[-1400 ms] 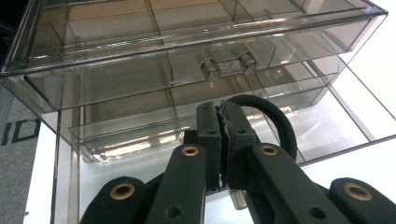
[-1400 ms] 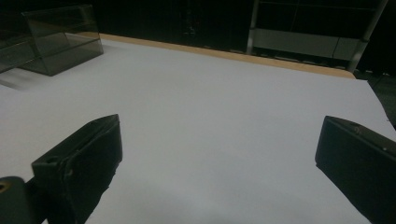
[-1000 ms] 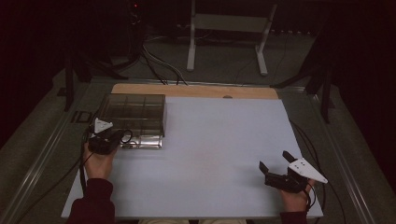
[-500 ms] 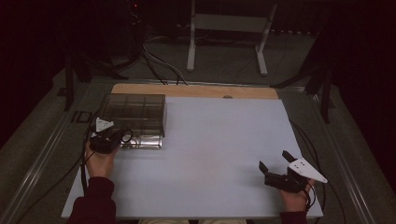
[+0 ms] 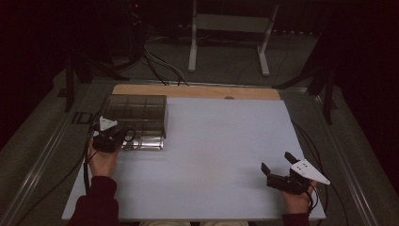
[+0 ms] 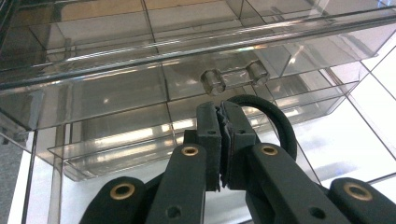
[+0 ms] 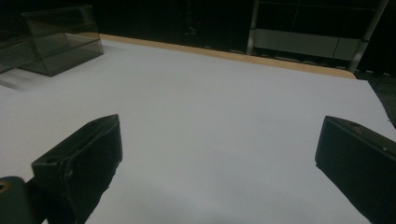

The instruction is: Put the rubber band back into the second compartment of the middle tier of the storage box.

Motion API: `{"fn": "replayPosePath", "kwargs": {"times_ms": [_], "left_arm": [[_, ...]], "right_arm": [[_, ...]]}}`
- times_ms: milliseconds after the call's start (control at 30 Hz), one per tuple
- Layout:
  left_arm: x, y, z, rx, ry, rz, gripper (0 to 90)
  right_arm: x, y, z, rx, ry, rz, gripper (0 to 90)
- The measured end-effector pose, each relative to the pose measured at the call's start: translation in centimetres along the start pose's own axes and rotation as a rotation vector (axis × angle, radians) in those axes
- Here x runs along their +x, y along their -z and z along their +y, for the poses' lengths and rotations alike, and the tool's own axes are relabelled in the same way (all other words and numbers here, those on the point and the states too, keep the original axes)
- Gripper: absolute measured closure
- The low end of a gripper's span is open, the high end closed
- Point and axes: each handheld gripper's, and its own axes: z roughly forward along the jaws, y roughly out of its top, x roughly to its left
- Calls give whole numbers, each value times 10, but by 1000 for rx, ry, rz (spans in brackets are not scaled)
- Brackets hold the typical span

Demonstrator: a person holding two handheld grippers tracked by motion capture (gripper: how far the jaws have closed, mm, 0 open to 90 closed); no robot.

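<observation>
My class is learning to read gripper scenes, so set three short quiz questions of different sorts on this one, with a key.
1. True or false: the right gripper has its jaws apart over the bare white table.
2. What does the left gripper pinch? A) a black loop B) a spoon C) a cloth
3. Fill in: the left gripper is in front of a clear plastic ____ with a pulled-out drawer.

Key:
1. True.
2. A; the jaws meet on the loop just below the drawer's clear knob.
3. Organizer box.
</observation>
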Motion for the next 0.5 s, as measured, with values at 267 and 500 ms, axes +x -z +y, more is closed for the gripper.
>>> {"fn": "replayPosePath", "kwargs": {"times_ms": [267,500], "left_arm": [[-1,-5,-1,23,-18,11,882],[0,-7,-3,43,-25,19,878]], "right_arm": [[0,0,0,0,0,0,9],[0,0,0,0,1,0,9]]}}
